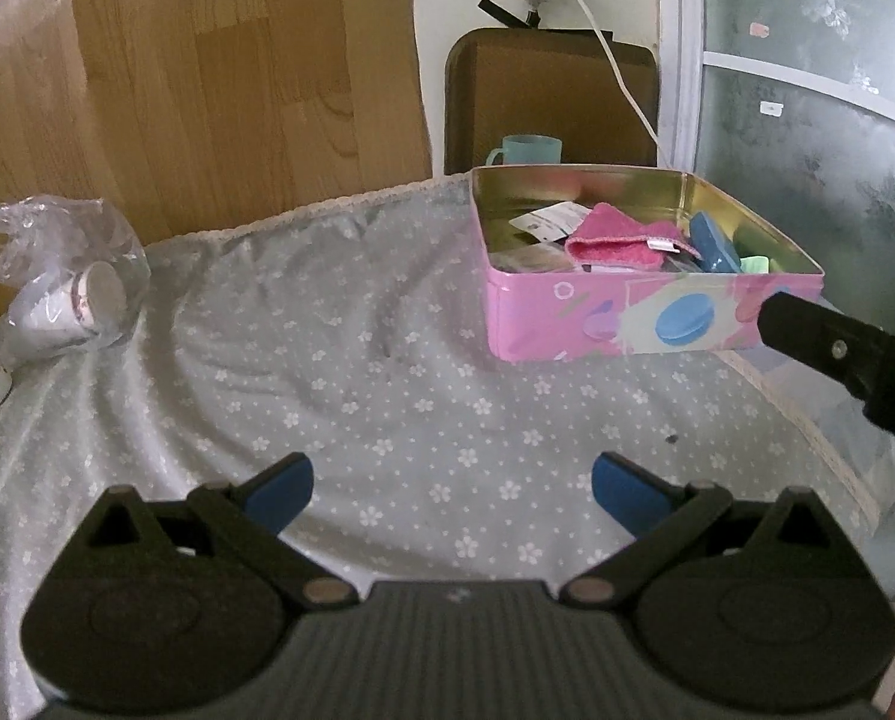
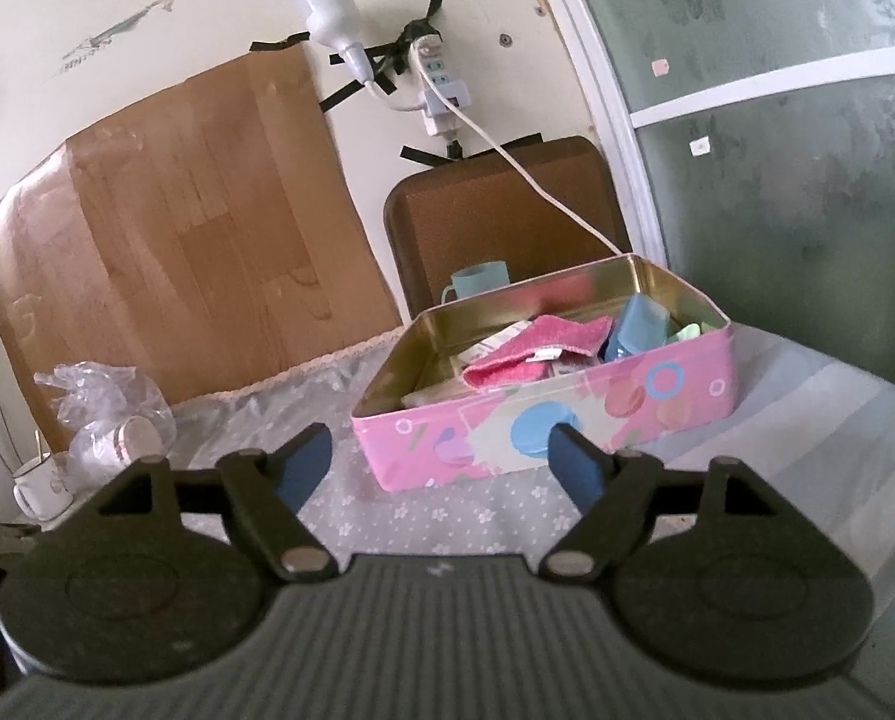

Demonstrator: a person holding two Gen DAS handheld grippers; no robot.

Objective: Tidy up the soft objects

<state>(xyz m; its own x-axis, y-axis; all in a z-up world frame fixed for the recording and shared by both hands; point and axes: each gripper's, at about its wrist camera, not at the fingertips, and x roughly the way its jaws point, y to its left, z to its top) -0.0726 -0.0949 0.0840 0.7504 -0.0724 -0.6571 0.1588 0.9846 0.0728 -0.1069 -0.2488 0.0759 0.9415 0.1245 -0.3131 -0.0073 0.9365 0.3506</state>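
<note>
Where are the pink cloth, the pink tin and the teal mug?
pink cloth (image 1: 618, 235), left wrist view, middle of its folded top.
pink tin (image 2: 483, 450), right wrist view, front wall.
teal mug (image 1: 531, 150), left wrist view, its side.

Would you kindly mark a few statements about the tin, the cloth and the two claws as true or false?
1. The pink cloth lies inside the pink tin. True.
2. The left claw grips the cloth. False: it is open and holds nothing, above the floral tablecloth.
3. The right claw is open. True.
4. A lid covers the tin. False: it stands open, contents showing.
5. A teal mug stands behind the tin. True.
</note>
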